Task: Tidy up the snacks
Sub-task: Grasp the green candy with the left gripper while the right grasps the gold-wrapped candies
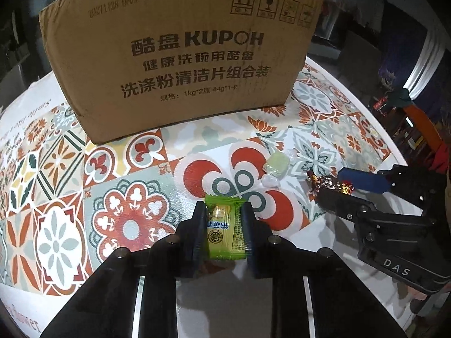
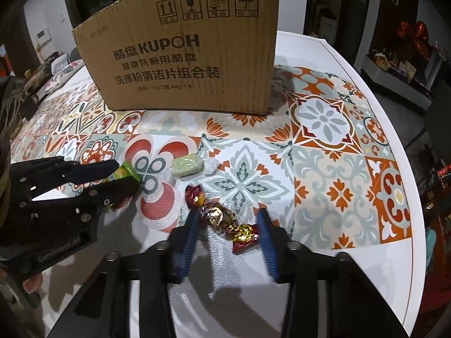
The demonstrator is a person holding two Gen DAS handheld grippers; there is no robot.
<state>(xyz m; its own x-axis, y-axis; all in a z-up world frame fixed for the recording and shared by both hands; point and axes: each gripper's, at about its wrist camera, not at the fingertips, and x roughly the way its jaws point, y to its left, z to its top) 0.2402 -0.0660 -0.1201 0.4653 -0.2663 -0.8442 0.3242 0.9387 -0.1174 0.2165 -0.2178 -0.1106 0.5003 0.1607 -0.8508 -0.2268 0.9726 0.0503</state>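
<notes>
Both hands are at the pick-up step, each on its own sweet, just in front of the cardboard box (image 1: 180, 56). The left gripper (image 1: 223, 214) has its fingers (image 1: 198, 225) pressed against both sides of the green-and-yellow candy packet (image 1: 224, 229), which lies on the desk (image 2: 324, 56) straight out from the box's printed face. The right gripper (image 2: 228, 226) straddles the red-and-gold foil candy (image 2: 222, 219); its left finger touches the wrapper, while a gap shows at the right finger, so I read it as not yet clamped. A pale green wrapped sweet (image 2: 188, 166) lies between the two, a little nearer the box, untouched.

Next, as I judge it, the right fingers need to finish closing on the foil twist, then both sweets must be lifted over the box's near wall (it stands tall) and dropped inside.

The box's interior is out of sight in both views, so its contents cannot be told.
</notes>
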